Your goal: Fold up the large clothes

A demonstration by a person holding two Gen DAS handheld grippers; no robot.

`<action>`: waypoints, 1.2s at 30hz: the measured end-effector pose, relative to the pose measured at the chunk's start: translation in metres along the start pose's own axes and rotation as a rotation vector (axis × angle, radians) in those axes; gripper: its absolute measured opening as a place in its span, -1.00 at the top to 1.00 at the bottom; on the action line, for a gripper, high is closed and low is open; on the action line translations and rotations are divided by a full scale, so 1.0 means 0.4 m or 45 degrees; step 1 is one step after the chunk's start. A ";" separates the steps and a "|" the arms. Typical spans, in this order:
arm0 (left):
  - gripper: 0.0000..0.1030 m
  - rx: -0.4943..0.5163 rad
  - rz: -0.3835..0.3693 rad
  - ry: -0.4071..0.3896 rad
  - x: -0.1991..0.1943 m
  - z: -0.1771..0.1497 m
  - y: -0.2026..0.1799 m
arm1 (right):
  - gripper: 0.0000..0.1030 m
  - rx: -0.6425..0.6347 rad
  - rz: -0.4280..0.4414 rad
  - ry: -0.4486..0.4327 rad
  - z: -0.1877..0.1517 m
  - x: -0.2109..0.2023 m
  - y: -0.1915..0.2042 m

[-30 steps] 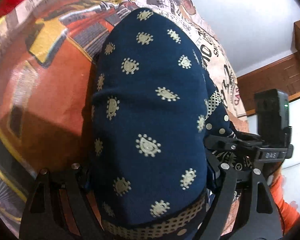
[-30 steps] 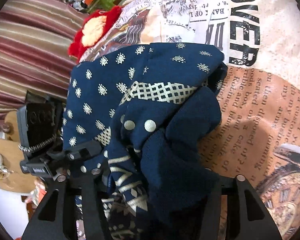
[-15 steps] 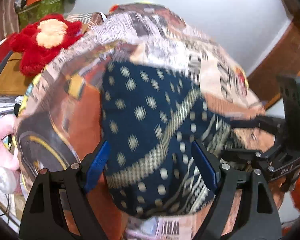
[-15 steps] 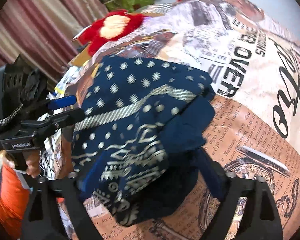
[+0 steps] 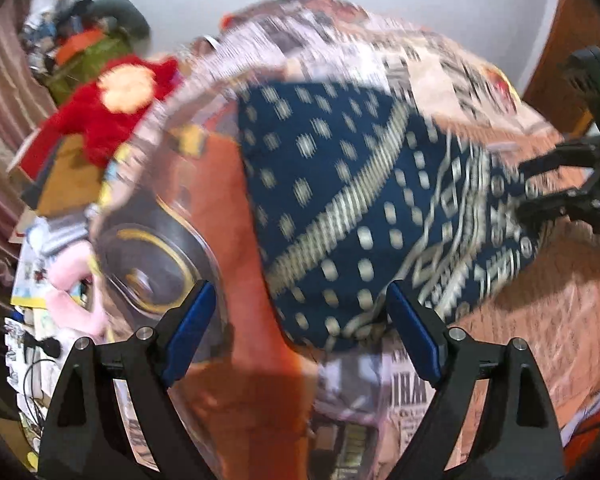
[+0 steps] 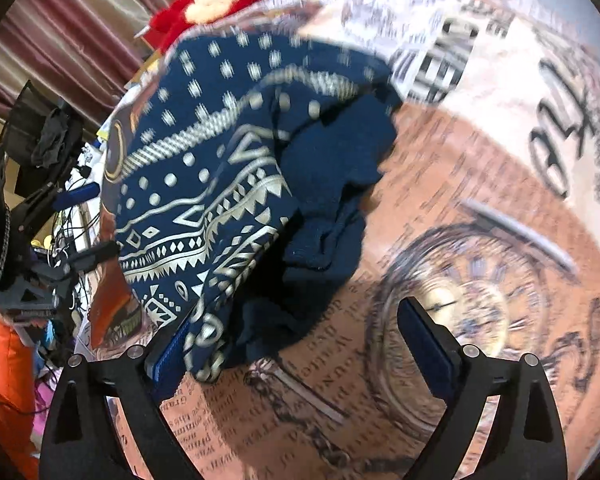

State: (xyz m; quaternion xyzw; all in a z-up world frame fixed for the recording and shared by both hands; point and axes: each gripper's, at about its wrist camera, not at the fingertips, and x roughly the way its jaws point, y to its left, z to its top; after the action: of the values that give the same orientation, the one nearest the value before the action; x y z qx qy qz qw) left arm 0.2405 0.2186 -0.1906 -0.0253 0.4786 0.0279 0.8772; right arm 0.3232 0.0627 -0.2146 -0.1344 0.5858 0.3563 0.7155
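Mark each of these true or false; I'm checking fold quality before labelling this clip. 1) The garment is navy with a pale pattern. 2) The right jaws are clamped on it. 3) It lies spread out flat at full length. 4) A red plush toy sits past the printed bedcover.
1) True: the navy garment carries cream dots and geometric bands.
2) False: the right gripper has just been opening; its jaws stand wide, nothing pinched between them.
3) False: it lies bunched in a folded heap on the bedcover.
4) True: the red plush toy lies beyond the cover's far edge.
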 end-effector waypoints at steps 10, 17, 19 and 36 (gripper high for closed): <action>-0.70 -0.280 0.058 -0.012 0.110 0.147 0.095 | -0.84 0.037 -0.015 -0.225 0.126 -0.064 0.036; -0.92 -0.366 -0.012 0.005 0.195 0.152 0.131 | -0.84 0.122 -0.105 -0.116 0.149 0.095 -0.026; -0.92 -0.365 -0.003 -0.007 0.185 0.148 0.129 | -0.85 0.139 -0.062 -0.123 0.139 0.093 -0.048; -0.75 -0.169 0.098 -0.518 -0.336 0.133 -0.015 | -0.85 0.102 -0.069 -0.678 0.008 -0.363 0.092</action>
State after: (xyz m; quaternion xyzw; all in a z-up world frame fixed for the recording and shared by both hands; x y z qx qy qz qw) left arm 0.2130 0.2129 -0.0488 -0.0584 0.2896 0.0973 0.9504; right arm 0.2925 0.0396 -0.0700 -0.0230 0.3868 0.3364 0.8583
